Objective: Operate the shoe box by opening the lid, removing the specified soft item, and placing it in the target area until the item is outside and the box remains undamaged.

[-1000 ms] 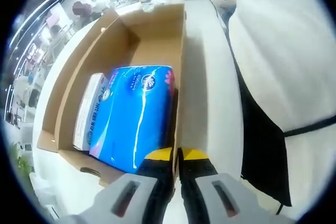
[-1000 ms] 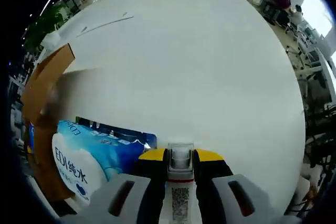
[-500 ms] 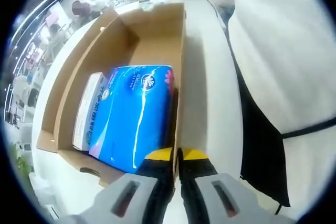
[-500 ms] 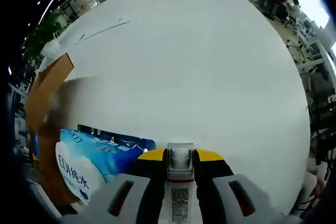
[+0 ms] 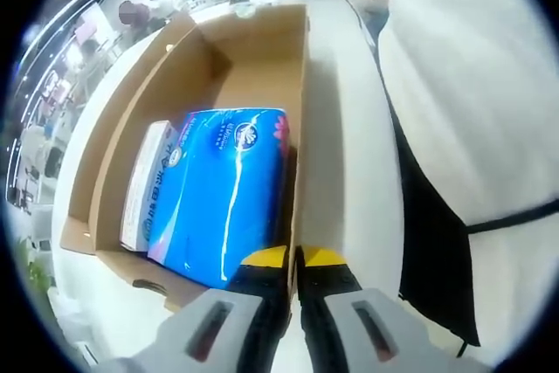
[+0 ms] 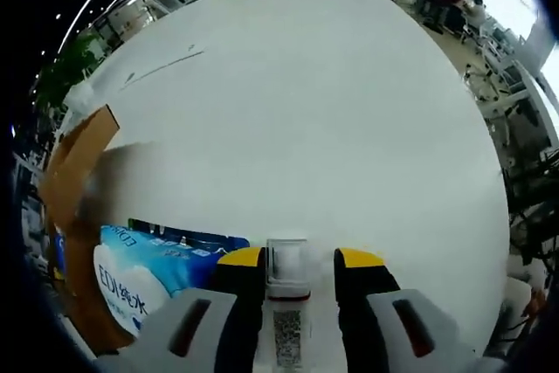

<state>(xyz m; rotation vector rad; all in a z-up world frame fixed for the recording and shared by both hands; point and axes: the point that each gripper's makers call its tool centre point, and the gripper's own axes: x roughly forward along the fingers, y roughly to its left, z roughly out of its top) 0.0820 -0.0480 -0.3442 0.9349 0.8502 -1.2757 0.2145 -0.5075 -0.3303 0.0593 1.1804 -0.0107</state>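
Now the right gripper has spread its jaws, letting go of the white pack between them, which lies on the table outside the shoe box. The left gripper pinches the box's wall. Farther in, blue tissue packs remain inside.

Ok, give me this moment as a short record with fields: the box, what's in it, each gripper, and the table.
box: cardboard box, lid open, on the white table
contents: blue tissue pack lying beside a white packet inside the box
left gripper: jaws closed on the box's side wall
right gripper: jaws apart, a white item between them
outside box: a blue and white wipes pack lies on the table by the right gripper
person: white sleeve beside the box
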